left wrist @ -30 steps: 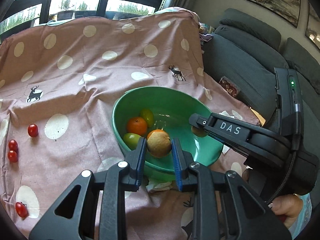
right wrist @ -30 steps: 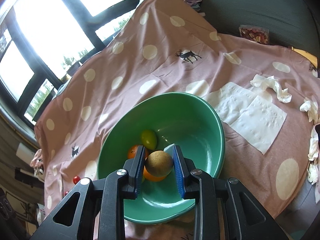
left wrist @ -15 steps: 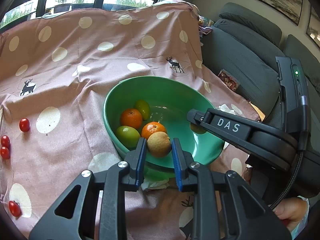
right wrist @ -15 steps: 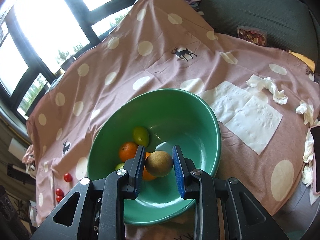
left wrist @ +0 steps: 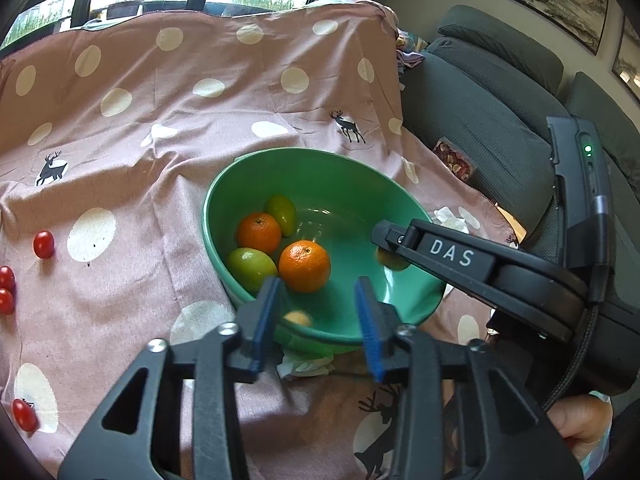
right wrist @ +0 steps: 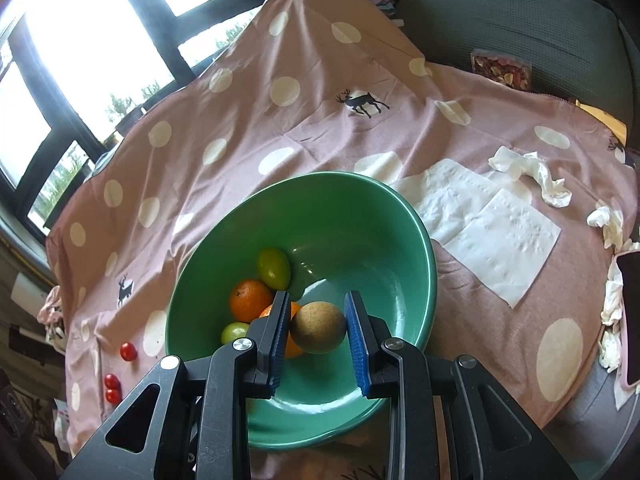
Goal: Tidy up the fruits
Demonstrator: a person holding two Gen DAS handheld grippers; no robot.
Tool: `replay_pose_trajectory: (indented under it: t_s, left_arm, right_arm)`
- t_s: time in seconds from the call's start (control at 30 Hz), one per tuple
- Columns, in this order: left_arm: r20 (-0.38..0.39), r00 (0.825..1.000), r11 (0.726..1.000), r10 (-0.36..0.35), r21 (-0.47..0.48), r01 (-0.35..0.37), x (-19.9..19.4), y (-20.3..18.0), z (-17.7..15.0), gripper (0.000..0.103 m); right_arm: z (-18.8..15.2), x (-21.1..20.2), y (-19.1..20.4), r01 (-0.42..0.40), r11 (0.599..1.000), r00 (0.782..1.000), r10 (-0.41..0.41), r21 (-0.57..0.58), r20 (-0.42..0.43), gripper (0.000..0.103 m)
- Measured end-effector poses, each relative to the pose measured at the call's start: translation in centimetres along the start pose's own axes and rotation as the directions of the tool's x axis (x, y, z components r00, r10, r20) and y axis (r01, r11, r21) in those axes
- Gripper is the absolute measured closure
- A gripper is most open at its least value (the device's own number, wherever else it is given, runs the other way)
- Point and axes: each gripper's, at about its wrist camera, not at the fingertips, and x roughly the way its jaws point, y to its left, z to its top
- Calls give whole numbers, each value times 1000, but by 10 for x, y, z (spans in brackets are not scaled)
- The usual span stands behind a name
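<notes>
Released a moment ago, the yellowish fruit (left wrist: 297,318) has dropped into the green bowl (left wrist: 320,160) as my left gripper (left wrist: 320,312) opens, while my right gripper (right wrist: 318,326) clenches a brown fruit (right wrist: 318,327) above that bowl, next to let go.

You get bright daylight from the windows (right wrist: 80,40) at upper left; in the right wrist view the panes blow out to white. Fisheye bending curves the edges and darkens the corners. A small fruit (left wrist: 298,318) low in the left view is motion-blurred.
</notes>
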Motion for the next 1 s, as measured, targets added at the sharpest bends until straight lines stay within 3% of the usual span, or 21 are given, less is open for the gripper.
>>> replay_pose_trajectory:
  t_s: [0.2, 0.27, 0.33, 0.47, 0.6, 0.7, 0.8, 0.87, 1.0]
  left_arm:
    - [18, 1000, 999, 8, -45, -7, -20, 11, 2, 43]
    - [31, 999, 997, 40, -61, -38, -34, 20, 3, 39]
    - [41, 992, 990, 117, -81, -114, -50, 33, 2, 37]
    - [21, 950, 933, 313, -194, -303, -83, 77, -8, 37]
    - [-81, 899, 852, 431, -291, -435, -105, 127, -31, 39]
    - [-164, 871, 805, 463, -334, -490, -111, 156, -49, 39]
    - [-231, 847, 763, 480, -367, -532, -111, 175, -61, 43]
    - [-255, 838, 752, 482, -371, -545, -109, 181, -65, 44]
    - [-284, 839, 752, 464, -375, -542, -99, 187, -70, 52]
  right_arm:
    - [1, -2, 1, 1, 1000, 1000, -1, -9, 15, 74]
    - [2, -4, 3, -12, 1000, 1000, 13, -21, 17, 70]
    - [2, -5, 7, -37, 999, 999, 38, -35, 16, 69]
    - [0, -10, 25, -100, 992, 995, 101, -81, 13, 68]
    - [-7, -12, 52, -189, 969, 982, 189, -157, -12, 67]
    - [-14, -9, 71, -262, 946, 965, 255, -193, -56, 67]
    - [-22, -4, 87, -283, 930, 959, 269, -233, -91, 67]
    - [-26, -1, 94, -284, 924, 958, 264, -256, -108, 67]
    - [-32, 6, 105, -305, 911, 950, 270, -278, -157, 67]
